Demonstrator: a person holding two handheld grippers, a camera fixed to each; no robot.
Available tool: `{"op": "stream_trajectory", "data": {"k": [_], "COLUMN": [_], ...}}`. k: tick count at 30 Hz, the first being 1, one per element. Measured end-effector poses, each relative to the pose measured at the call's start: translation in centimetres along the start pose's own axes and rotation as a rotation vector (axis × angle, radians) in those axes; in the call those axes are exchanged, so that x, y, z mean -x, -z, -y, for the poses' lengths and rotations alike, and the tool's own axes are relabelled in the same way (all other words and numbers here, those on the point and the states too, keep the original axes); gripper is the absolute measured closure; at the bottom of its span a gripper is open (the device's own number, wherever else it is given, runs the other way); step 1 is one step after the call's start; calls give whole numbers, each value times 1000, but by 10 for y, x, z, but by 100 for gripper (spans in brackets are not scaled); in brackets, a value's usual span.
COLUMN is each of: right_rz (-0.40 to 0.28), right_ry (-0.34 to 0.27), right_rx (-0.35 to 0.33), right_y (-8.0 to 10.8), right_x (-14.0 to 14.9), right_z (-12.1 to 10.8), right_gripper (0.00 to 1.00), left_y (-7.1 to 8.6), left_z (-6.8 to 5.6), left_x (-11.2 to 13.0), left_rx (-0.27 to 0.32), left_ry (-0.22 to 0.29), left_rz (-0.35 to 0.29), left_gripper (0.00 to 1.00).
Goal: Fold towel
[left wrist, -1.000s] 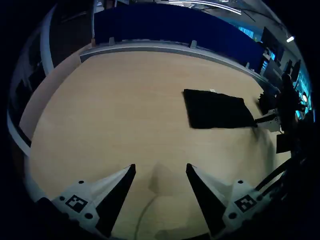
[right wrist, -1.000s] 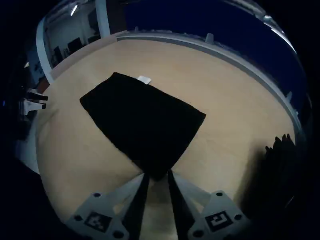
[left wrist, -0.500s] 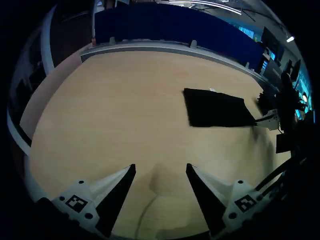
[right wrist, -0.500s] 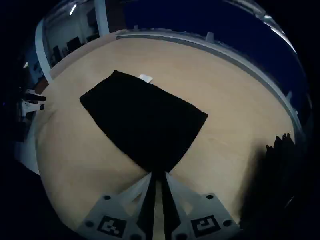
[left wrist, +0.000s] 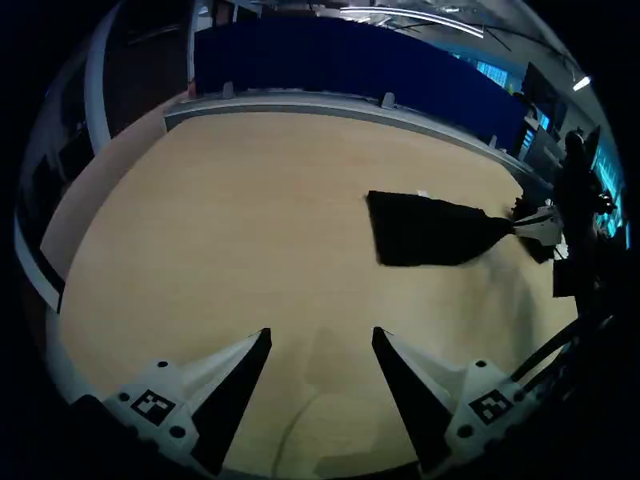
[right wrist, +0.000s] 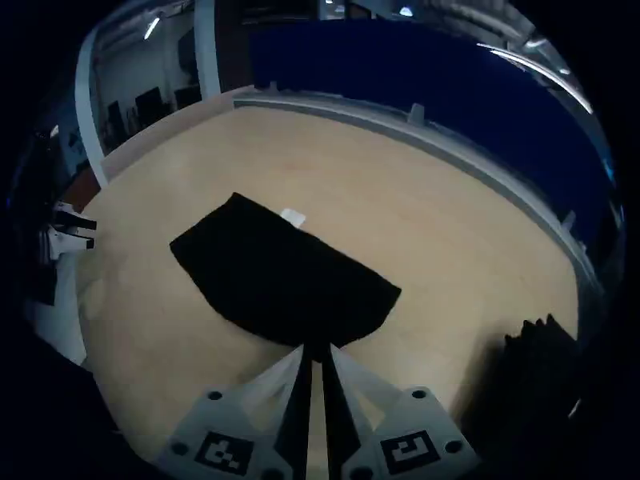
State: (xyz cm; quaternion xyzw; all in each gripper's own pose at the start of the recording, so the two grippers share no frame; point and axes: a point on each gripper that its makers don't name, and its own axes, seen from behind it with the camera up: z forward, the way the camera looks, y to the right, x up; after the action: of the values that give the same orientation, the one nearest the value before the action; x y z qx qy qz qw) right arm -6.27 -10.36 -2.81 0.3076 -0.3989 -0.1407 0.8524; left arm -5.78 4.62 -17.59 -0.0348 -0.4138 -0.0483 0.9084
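Wood table (left wrist: 232,232), blue partition (left wrist: 336,56); right hand-held gripper (right wrist: 315,358) grasping towel (right wrist: 272,276), left hand-held gripper (left wrist: 321,336) released.

Corner of black towel (right wrist: 276,276) pinched by right gripper (right wrist: 316,350), wooden table (right wrist: 448,232)

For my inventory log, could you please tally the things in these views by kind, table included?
Wooden table: 1
Black towel: 1
White tag at the towel's far edge: 1
Grippers: 2, the left gripper open, the right gripper shut on the towel's near corner
Total: 5
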Motion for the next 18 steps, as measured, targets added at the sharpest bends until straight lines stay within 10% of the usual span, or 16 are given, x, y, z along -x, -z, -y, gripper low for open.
{"op": "stream_trajectory", "data": {"k": [18], "right_rz": [-45], "right_ry": [230], "right_rx": [-22], "right_y": [-6], "right_x": [-101], "right_z": [41], "right_gripper": [92], "left_y": [13], "left_z": [10], "left_x": [-16], "left_rx": [26], "left_ry": [55], "left_rz": [-59], "left_gripper": [7]}}
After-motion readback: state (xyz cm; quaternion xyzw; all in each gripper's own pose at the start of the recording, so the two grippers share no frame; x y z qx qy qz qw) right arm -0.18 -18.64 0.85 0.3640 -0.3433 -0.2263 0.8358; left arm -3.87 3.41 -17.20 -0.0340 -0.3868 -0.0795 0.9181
